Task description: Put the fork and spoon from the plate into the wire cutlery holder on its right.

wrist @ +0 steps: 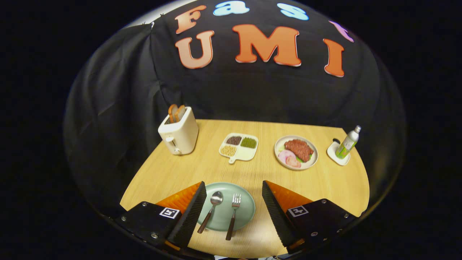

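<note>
A: Here we are above the surface (252,173), the tongs (234,207) spread wide and pinching nothing, with the green plate (249,207) sitting right between the fingers.

B: And on that plate, the spoon (211,211) to the left and the fork (232,216) just beside it, dark handles running off the near rim.

A: Both look light and rigid, I'd say, but thin and low-lying, and the metal ends could be slick. My call: take each across the handle, where there's more to bite on.

B: Trouble is the wire cutlery holder. Nothing I can pick out as one; right of the plate a finger covers the surface.

A: Further back, a toaster (178,135), a divided tray (239,147), a plate of food (296,152) and a bottle (347,143).
</note>
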A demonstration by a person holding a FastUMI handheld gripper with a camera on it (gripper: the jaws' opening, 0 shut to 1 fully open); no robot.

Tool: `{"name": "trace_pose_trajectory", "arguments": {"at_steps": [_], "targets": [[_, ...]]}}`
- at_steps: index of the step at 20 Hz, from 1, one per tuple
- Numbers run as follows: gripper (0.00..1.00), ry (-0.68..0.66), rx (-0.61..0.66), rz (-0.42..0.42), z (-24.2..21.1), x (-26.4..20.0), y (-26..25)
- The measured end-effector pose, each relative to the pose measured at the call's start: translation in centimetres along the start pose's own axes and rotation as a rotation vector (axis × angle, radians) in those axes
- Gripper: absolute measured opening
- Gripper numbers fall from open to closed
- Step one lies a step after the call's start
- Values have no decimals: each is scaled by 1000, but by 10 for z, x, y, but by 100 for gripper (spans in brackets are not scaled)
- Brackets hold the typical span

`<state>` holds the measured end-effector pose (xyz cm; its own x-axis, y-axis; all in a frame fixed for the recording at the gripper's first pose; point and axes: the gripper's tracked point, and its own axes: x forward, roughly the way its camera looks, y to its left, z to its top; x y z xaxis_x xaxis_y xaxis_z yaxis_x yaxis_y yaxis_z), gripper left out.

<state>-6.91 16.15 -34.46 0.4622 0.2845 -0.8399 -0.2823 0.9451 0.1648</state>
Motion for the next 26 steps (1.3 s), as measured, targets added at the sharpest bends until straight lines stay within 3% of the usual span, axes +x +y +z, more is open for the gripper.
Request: {"name": "trace_pose_trajectory", "arguments": {"at_steps": [9,12,22,26], "targets": [[89,422,-69,3,-104,51,1],[83,516,-50,4,-125,66,5],[49,722,-3,-61,-168,94,0],[27,742,72,-68,-176,101,3]]}}
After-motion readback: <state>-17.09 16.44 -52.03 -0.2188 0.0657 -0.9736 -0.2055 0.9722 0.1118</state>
